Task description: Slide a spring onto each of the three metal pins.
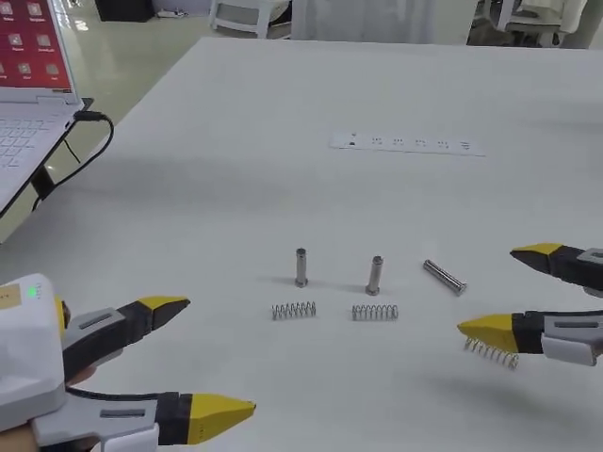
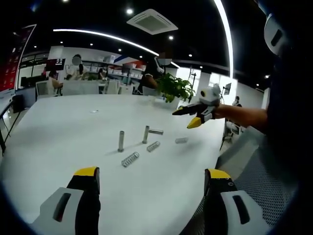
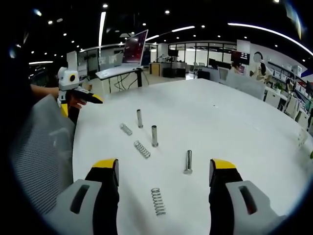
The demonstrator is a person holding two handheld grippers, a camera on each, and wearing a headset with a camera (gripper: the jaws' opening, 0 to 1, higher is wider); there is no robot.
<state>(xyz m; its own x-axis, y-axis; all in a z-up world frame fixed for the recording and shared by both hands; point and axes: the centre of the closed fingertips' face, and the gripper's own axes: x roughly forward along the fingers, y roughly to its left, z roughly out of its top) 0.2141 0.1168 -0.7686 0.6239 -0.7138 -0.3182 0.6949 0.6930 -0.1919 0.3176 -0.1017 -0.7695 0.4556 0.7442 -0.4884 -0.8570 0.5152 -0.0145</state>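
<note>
Right hand-held gripper (image 1: 487, 290), jaws apart, above loose spring (image 1: 491, 352).

Springs (image 1: 294, 310) before pins (image 1: 301, 267) on table (image 1: 236, 141)

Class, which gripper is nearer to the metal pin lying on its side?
Right. The right gripper hovers close beside the lying pin, jaws open; the left gripper is much farther off on the pin's opposite side.
</note>
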